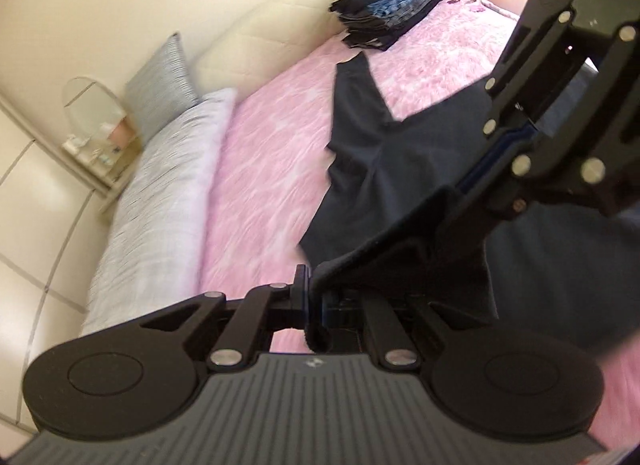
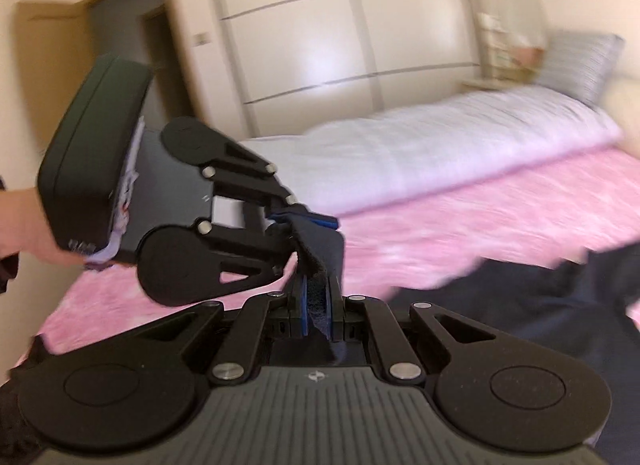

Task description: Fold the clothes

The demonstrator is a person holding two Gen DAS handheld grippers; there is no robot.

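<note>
We see a bedroom from two cameras, one on each handheld gripper. Both grippers are clamped on the same dark navy garment (image 1: 360, 169), which trails from their fingers across a bed with a fuzzy pink blanket (image 1: 260, 169).

In the left wrist view, the left gripper (image 1: 314, 305) has its fingers closed on a folded edge of the cloth. The right gripper (image 1: 504, 145) appears up and to the right, also pinching the fabric, so the edge hangs between the two tools. We judge this two-corner hold keeps the edge taut while the rest drags flat on the bed for a fold.

In the right wrist view, the right gripper (image 2: 316, 305) grips a fuzzy strip of the same cloth, and the left gripper (image 2: 308, 225) sits just beyond it, carried by a person's hand (image 2: 28, 225).

At the far edge of the bed lies a stack of folded clothes (image 1: 388, 13), probably where this piece will go. A pale duvet (image 2: 440, 133) and a striped pillow (image 1: 160, 85) lie along the bed's head end. Both pictures are motion-blurred.
</note>
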